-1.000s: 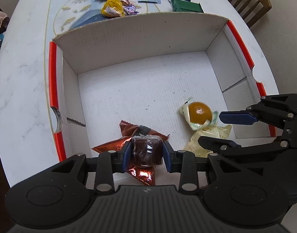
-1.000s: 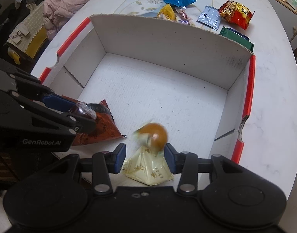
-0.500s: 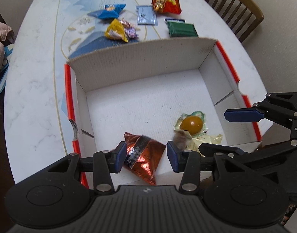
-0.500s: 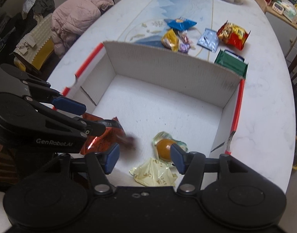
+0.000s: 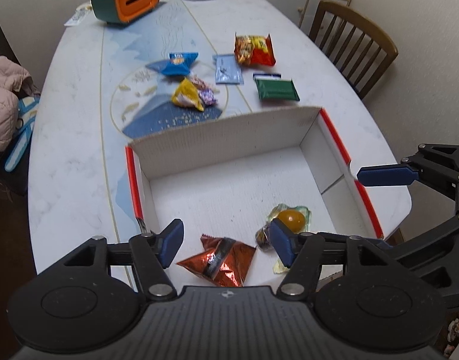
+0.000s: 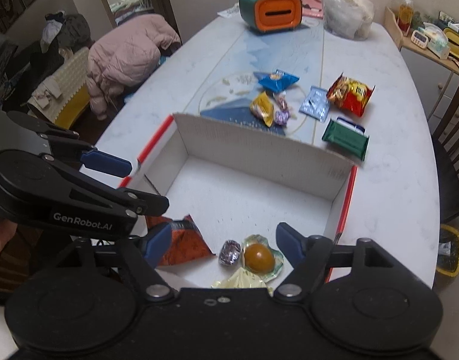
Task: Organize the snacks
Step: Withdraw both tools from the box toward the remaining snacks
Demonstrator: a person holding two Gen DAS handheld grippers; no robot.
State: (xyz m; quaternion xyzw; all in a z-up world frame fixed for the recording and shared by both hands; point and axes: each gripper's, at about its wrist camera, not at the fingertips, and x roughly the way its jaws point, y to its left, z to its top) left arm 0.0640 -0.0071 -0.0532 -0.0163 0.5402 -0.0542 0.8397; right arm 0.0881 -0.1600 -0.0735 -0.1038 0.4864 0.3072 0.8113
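Cardboard box (image 5: 229,138) holding four snacks: red packet (image 5: 220,259), egg (image 6: 258,258); left gripper (image 5: 226,241), right gripper (image 6: 223,246) jaws opening, empty.

A lived-in home dining room: white oval table (image 6: 388,186) with wooden chair (image 5: 354,45) at its right edge, pink padded jacket (image 6: 124,57) draped over seating at the left, cluttered sideboard (image 6: 430,51) beyond the far corner.

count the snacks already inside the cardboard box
4, all at the near end of the box: a red foil packet, a small dark wrapped candy, an orange ball in clear wrap, and a pale yellow packet, partly hidden.
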